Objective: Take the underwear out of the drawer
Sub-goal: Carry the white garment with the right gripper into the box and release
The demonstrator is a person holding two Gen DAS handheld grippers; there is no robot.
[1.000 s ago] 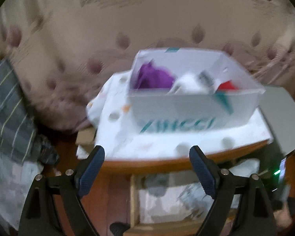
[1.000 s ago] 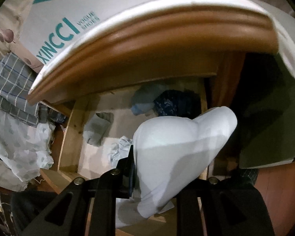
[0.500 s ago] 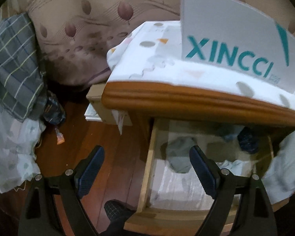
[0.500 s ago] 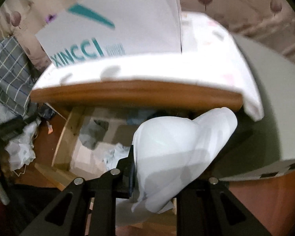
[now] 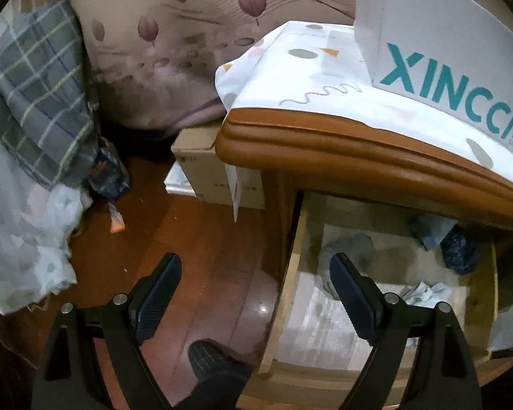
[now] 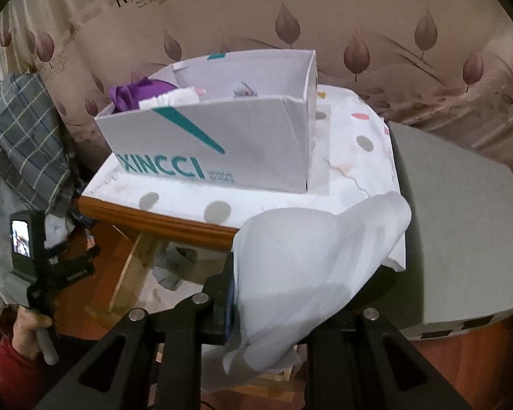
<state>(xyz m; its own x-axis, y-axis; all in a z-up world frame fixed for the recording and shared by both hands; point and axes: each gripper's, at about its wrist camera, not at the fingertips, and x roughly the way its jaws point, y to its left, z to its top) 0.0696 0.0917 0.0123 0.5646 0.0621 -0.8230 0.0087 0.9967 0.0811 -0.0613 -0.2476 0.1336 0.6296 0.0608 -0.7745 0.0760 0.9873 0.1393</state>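
The right gripper (image 6: 256, 294) pinched white underwear (image 6: 311, 266), which hung above the open drawer (image 5: 287, 273) by the nightstand's (image 5: 359, 157) front edge. The left gripper (image 5: 254, 294) hovered spread and empty over the drawer's left side. A white box (image 6: 222, 147) stood on the nightstand's top.

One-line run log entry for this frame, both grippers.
right hand-held gripper: shut on white underwear | left hand-held gripper: open, empty | drawer: open, clothes inside | box: on nightstand
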